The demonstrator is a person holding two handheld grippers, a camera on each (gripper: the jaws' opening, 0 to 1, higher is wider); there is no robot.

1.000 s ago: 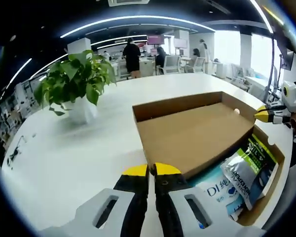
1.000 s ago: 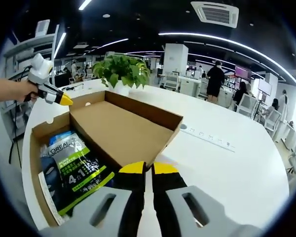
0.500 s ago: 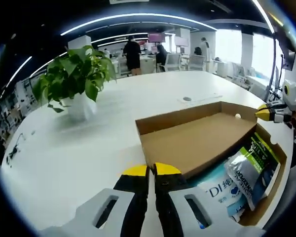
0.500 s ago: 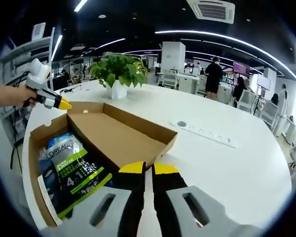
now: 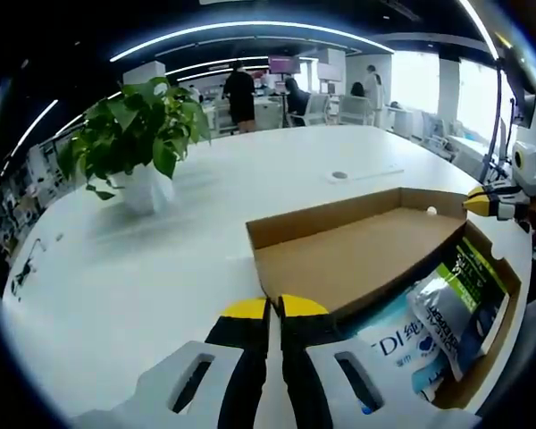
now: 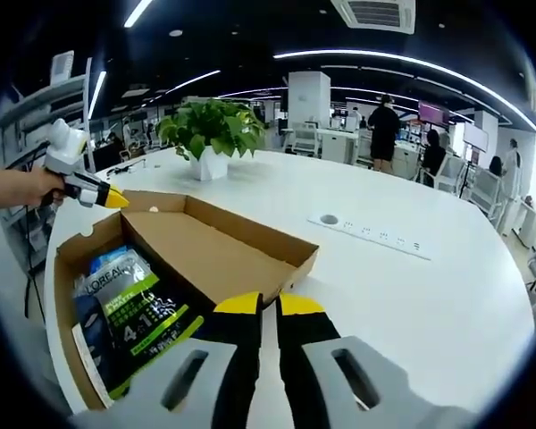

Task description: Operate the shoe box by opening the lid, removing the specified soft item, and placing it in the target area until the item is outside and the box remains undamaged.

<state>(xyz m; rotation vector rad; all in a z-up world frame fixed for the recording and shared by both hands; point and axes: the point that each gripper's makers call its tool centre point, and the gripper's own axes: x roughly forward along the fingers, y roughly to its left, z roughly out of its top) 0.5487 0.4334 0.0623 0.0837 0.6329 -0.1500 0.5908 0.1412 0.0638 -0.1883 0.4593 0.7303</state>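
Observation:
A brown cardboard shoe box (image 5: 498,332) (image 6: 64,268) lies on a white table with its lid (image 5: 357,259) (image 6: 210,255) swung open, lying low and nearly flat. Inside lie a green-and-black soft pouch (image 5: 456,299) (image 6: 138,308) and a blue-and-white pack (image 5: 397,344). My left gripper (image 5: 268,308) is shut on the lid's near corner; in the right gripper view it is the left gripper (image 6: 114,198) held by a hand at the far corner. My right gripper (image 6: 268,304) is shut on the opposite corner, the same right gripper (image 5: 482,204) that enters the left gripper view from the right.
A potted green plant (image 5: 138,147) (image 6: 210,134) stands on the table beyond the box. A power strip (image 6: 375,239) and a round cable hole (image 5: 339,175) sit in the white tabletop (image 5: 161,268). People and office chairs are far behind.
The lid has come down from a steeper tilt to lie lower and flatter, with both grippers still on its corners. The pouch and pack inside have not moved.

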